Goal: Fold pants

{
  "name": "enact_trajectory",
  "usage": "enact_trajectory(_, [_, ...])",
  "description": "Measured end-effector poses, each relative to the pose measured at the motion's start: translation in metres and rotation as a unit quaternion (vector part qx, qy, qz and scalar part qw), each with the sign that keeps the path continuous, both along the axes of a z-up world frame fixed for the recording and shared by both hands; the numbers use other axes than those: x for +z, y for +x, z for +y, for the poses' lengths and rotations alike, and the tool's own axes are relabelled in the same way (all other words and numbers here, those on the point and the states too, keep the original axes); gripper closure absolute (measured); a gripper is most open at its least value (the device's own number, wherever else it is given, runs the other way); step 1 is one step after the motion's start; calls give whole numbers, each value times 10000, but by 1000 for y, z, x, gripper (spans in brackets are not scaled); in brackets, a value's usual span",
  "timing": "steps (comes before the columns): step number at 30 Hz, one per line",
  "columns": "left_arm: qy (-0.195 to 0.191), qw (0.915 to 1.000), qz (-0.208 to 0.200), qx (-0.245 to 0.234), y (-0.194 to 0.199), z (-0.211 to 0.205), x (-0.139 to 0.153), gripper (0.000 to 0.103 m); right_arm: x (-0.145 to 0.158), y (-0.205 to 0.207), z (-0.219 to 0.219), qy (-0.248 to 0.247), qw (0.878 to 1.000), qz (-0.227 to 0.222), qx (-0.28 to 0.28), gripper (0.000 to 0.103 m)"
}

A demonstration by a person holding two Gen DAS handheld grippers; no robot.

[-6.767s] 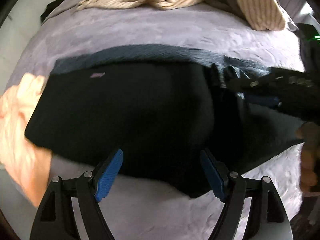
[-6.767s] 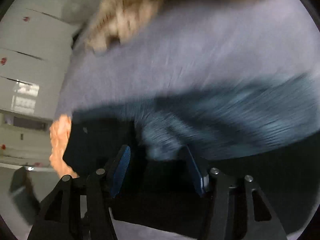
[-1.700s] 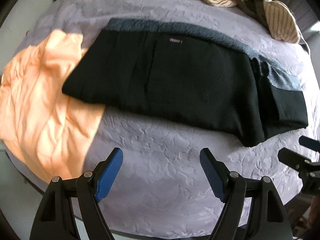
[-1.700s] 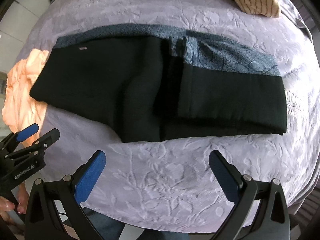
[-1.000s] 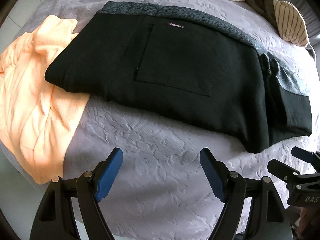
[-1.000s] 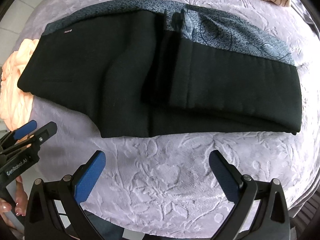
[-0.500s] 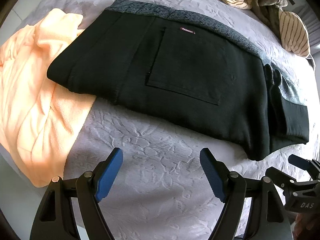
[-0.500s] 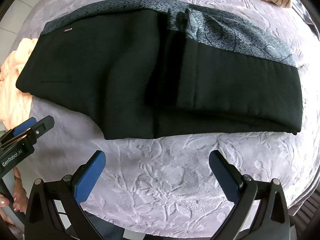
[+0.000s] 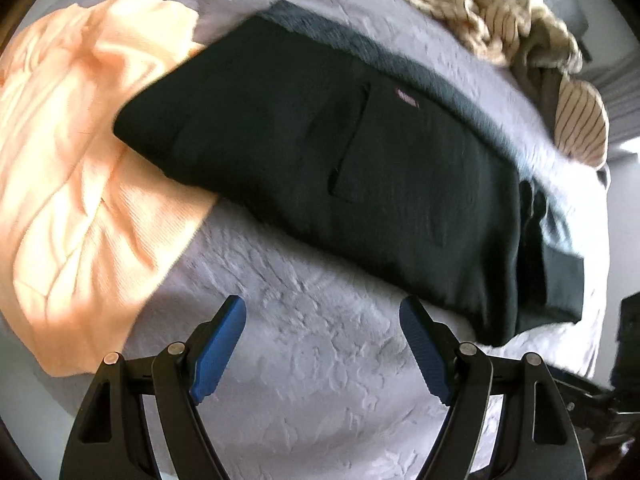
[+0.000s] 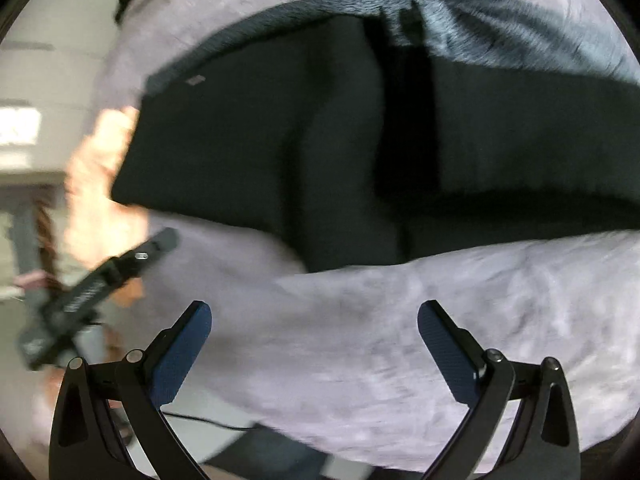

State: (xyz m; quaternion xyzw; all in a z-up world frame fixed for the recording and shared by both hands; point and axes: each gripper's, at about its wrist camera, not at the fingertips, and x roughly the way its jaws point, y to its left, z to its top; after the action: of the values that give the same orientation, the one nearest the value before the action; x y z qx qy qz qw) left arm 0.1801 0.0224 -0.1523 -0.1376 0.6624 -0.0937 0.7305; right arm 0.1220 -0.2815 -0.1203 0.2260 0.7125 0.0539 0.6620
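My left hand-held gripper (image 9: 322, 344) stands wide, nothing between its blue pads (image 9: 219, 340), above bare grey bedspread (image 9: 312, 380) on the near side of the bed. My right hand-held gripper (image 10: 314, 350) is likewise spread wide and holds nothing, also over bedspread.

The black pants (image 9: 360, 184) lie folded flat across the bed, well beyond both sets of fingers, untouched by either. A back pocket and a small label face up in the left wrist view. A patterned grey-blue band (image 10: 520, 36) runs along the far edge of the pants.

One end of the pants overlaps an orange garment (image 9: 76, 160) that spreads toward the bed's edge. Striped beige clothing (image 9: 500, 28) is heaped at the far side, apart from the pants. The right wrist view is blurred; finer detail cannot be told.
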Motion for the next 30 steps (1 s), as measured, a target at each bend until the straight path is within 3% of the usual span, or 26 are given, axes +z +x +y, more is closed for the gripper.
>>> enact_trajectory(5, [-615, 9973, -145, 373, 12, 32, 0, 23, 1, -2, 13, 263, 9996, -41, 77, 0])
enact_trajectory(11, [-1547, 9863, -76, 570, 24, 44, -19, 23, -6, -11, 21, 341, 9977, 0, 577, 0])
enact_trajectory(14, [-1693, 9840, -181, 526, 28, 38, -19, 23, -12, -16, 24, 443, 9967, 150, 660, 0])
enact_trajectory(18, [-1956, 9767, -215, 856, 38, 30, -25, 21, -20, -16, 31, 420, 9963, 266, 696, 0])
enact_trajectory(20, [-2037, 9740, -178, 977, 39, 30, -25, 21, -21, -15, 32, 428, 9961, 283, 712, 0])
enact_trajectory(24, [-2029, 9744, -624, 740, 37, 22, 3, 21, -17, -11, 28, 428, 9962, 229, 726, 0])
enact_trajectory(26, [-2006, 9746, -689, 723, 41, 18, 3, 21, -14, -8, 27, 446, 9962, 188, 724, 0])
enact_trajectory(30, [-1744, 9798, -269, 945, 53, 15, -27, 22, -13, 3, 28, 394, 9961, 124, 779, 0])
